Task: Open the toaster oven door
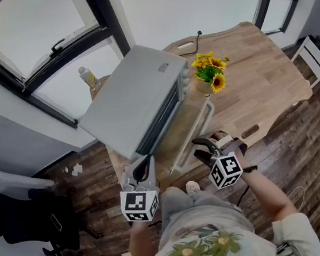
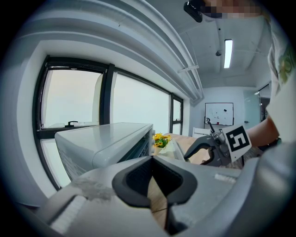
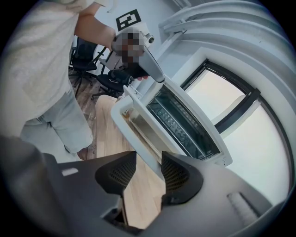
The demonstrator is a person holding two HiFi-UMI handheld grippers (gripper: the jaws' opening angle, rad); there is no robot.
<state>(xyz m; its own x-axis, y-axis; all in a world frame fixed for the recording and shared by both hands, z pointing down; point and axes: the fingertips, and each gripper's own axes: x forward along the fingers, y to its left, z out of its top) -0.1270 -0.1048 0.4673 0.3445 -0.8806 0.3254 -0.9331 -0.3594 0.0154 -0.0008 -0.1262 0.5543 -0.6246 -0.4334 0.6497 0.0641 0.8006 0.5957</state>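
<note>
Head view: a white toaster oven [image 1: 131, 102] sits on a wooden table [image 1: 258, 77], its door [image 1: 186, 128] hanging open toward the person. The right gripper [image 1: 201, 148], jaws apart and empty, is just beside the door's outer edge. The left gripper [image 1: 143, 164] is clenched on nothing near the oven's front corner. Sunflowers [image 1: 211, 72] stand beside the oven.

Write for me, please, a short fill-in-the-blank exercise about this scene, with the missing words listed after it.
1. The table under the toaster oven is made of ___.
2. The oven's door is now ___.
3. The flowers that stand beside the oven are ___ in colour.

Missing words: wood; open; yellow
</note>
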